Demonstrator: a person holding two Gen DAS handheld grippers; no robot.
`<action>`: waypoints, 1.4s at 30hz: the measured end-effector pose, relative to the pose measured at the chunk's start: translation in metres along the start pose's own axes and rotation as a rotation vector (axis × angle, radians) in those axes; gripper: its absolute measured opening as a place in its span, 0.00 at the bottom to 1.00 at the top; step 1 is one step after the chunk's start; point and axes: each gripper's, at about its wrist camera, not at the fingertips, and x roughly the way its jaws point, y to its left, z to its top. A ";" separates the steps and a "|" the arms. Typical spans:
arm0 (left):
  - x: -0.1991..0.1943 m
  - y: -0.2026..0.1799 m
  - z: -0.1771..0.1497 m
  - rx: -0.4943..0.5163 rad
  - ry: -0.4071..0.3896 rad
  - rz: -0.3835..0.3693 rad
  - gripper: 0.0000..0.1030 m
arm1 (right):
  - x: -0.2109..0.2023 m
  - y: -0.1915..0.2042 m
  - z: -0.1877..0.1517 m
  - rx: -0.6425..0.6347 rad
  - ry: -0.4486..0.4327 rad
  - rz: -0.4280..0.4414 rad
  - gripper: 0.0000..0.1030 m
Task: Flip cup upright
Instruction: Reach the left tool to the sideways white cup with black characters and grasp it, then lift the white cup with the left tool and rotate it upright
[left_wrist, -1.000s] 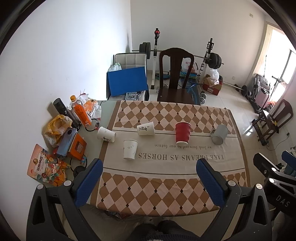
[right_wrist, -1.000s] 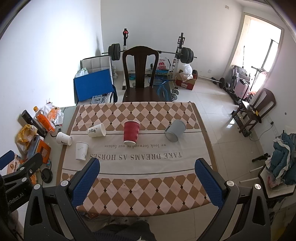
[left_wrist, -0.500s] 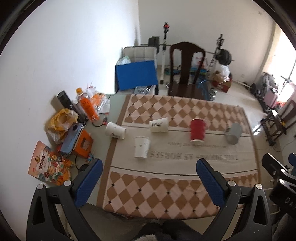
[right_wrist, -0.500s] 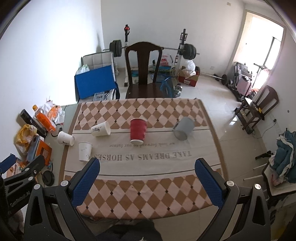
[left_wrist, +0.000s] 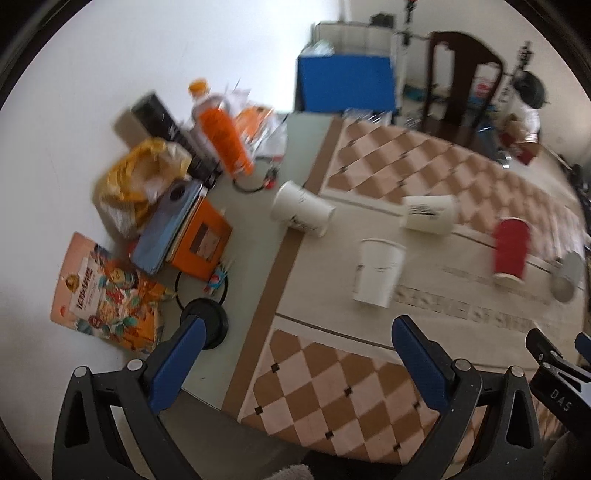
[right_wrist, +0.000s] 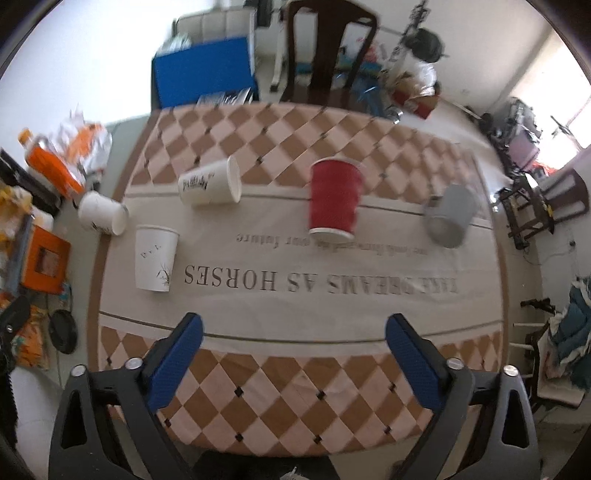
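Several cups sit on a checkered tablecloth. A red cup and a white cup stand upside down. Two white cups and a grey cup lie on their sides. The left wrist view shows the same cups: the upside-down white cup, the lying white cups, the red cup and the grey cup. My left gripper and right gripper are both open, empty and well above the near table edge.
Clutter lies at the table's left end: an orange bottle, a yellow bag, an orange box, a snack packet and a black disc. A dark wooden chair and a blue box stand behind the table.
Both grippers have moved forward and lower toward the table, so the cups look larger. The left view has swung left toward the clutter. No cup has moved.
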 end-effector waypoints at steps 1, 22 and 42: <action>0.013 0.002 0.005 -0.018 0.022 0.011 1.00 | 0.016 0.007 0.007 -0.016 0.018 0.003 0.92; 0.226 0.049 0.102 -0.606 0.325 -0.228 0.79 | 0.213 0.108 0.105 -0.164 0.225 -0.029 0.74; 0.252 0.044 0.114 -0.482 0.273 -0.162 0.54 | 0.228 0.111 0.114 -0.149 0.242 -0.031 0.74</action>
